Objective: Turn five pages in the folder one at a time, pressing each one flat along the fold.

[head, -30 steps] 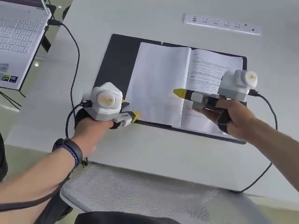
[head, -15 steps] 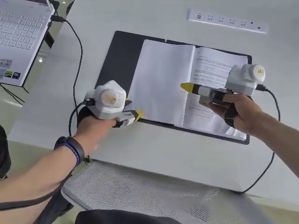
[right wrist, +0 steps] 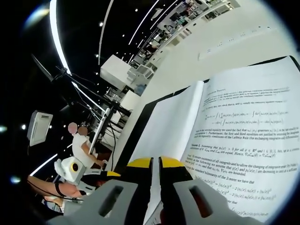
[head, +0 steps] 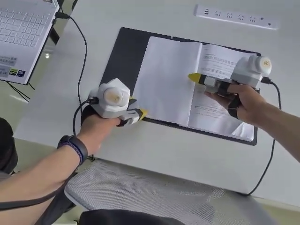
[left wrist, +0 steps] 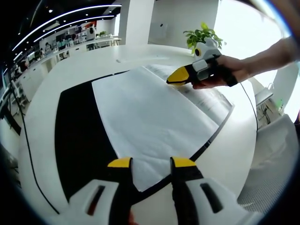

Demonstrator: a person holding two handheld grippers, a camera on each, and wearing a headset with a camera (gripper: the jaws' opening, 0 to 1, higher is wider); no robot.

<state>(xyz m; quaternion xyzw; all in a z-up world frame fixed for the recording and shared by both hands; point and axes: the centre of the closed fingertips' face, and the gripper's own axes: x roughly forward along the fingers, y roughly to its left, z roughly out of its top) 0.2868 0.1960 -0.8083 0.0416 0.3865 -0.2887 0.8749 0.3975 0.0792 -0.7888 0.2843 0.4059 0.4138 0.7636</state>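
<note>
So the folder is laid open flat on the white desk. Its black cover is exposed on the left, a blank page is spread across the middle, and a printed page is seen on the right. The right gripper is held over the fold between those two pages, toward the far half. Its yellow tips are brought together with barely a sliver of gap, and nothing is seen pinched between them. Whether the paper is actually being touched can't be told tbh. The left gripper is parked at the folder's near edge, just by the blank page's lower corner, jaws spread apart and nothing gripped. A laptop is set off to the far left, and a power strip is laid beyond the folder
</note>
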